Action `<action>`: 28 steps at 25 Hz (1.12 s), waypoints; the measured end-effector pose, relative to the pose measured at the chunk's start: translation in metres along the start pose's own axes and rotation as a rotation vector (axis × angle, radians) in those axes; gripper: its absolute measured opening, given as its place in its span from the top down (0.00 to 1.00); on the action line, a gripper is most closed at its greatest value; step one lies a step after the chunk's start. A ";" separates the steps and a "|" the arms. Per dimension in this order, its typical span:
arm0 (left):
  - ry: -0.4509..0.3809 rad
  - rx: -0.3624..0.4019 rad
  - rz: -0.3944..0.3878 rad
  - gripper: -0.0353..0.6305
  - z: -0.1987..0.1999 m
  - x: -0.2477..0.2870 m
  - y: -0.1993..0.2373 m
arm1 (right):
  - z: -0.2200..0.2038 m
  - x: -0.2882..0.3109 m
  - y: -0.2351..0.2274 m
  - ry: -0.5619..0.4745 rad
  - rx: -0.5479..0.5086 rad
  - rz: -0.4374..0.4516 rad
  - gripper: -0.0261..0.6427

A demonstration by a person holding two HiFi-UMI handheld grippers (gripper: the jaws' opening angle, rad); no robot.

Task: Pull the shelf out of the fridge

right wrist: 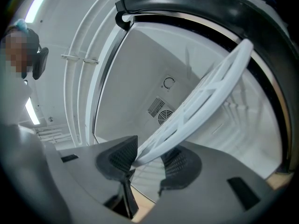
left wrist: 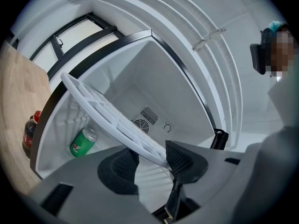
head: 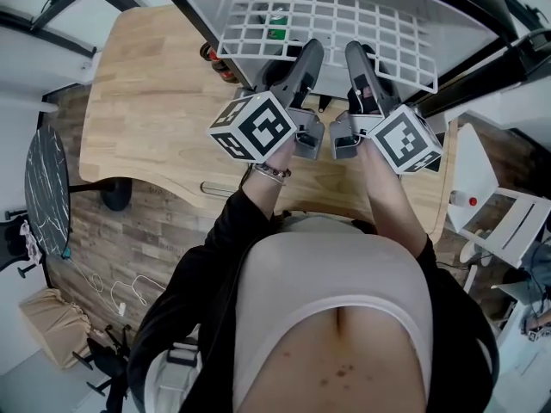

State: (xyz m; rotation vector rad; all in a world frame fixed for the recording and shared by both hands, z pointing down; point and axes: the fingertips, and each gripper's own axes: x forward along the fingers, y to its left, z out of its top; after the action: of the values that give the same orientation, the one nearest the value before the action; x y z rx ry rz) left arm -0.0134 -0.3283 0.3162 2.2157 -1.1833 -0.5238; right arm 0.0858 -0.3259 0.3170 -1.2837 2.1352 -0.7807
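Note:
The white grid shelf (head: 327,33) sticks partway out of the open fridge (head: 456,7), tilted over the table edge. My left gripper (head: 306,58) is shut on the shelf's front rim left of centre. My right gripper (head: 362,58) is shut on the rim just to the right of it. In the left gripper view the shelf (left wrist: 103,111) runs diagonally into the gripper (left wrist: 149,160), with the ribbed pads on either side of its edge. In the right gripper view the shelf (right wrist: 205,97) slants down into the gripper (right wrist: 148,160) the same way.
A green can (left wrist: 84,141) lies on the fridge floor under the shelf, showing through the grid as the can (head: 277,24). A dark bottle (left wrist: 30,134) stands on the wooden table (head: 155,101) left of the fridge. A vent (left wrist: 142,120) sits on the back wall.

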 end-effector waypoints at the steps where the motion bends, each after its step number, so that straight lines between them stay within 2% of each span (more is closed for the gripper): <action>1: 0.002 -0.002 -0.001 0.67 -0.001 -0.001 0.000 | -0.001 -0.001 0.000 -0.002 0.001 -0.002 0.71; 28: 0.018 -0.006 -0.019 0.68 -0.008 -0.021 -0.008 | -0.006 -0.020 0.008 -0.020 0.010 -0.009 0.72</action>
State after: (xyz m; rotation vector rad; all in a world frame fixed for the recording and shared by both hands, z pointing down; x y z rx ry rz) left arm -0.0153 -0.3042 0.3186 2.2246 -1.1509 -0.5133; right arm 0.0851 -0.3036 0.3184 -1.2920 2.1089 -0.7783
